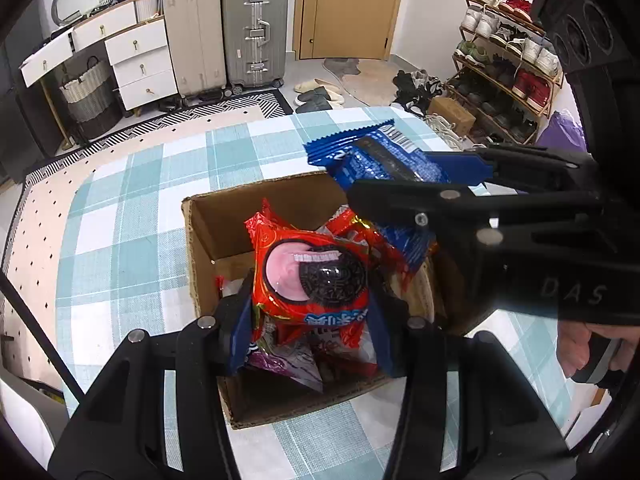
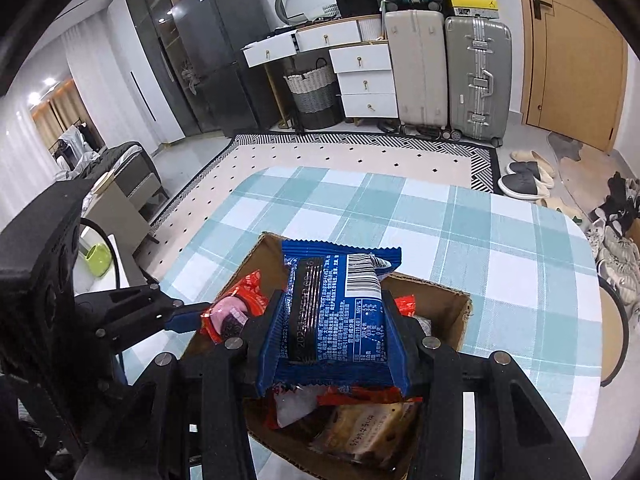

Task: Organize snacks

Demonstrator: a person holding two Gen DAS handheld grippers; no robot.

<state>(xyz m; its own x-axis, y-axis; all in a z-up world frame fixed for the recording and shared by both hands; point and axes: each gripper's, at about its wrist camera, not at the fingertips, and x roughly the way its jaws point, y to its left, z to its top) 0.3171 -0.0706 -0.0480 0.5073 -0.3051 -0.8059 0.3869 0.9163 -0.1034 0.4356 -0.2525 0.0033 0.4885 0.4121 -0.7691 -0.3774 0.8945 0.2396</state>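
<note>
Underneath, teal-checked tablecloth (image 1: 132, 216), patterned rug (image 2: 320, 156).

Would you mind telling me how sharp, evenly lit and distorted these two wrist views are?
Left wrist view: the red cookie packet is sharp with glare spots on its foil; edges vignetted black, floor lines bowed. Right wrist view: print on the blue packet is readable; the door curves with fisheye; ceiling lights at far left blow out.

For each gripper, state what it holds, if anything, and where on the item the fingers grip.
Left gripper: red cookie packet, pinched across its two side edges. Right gripper: blue cookie packet, likewise clamped across its sides, above the cardboard box.
</note>
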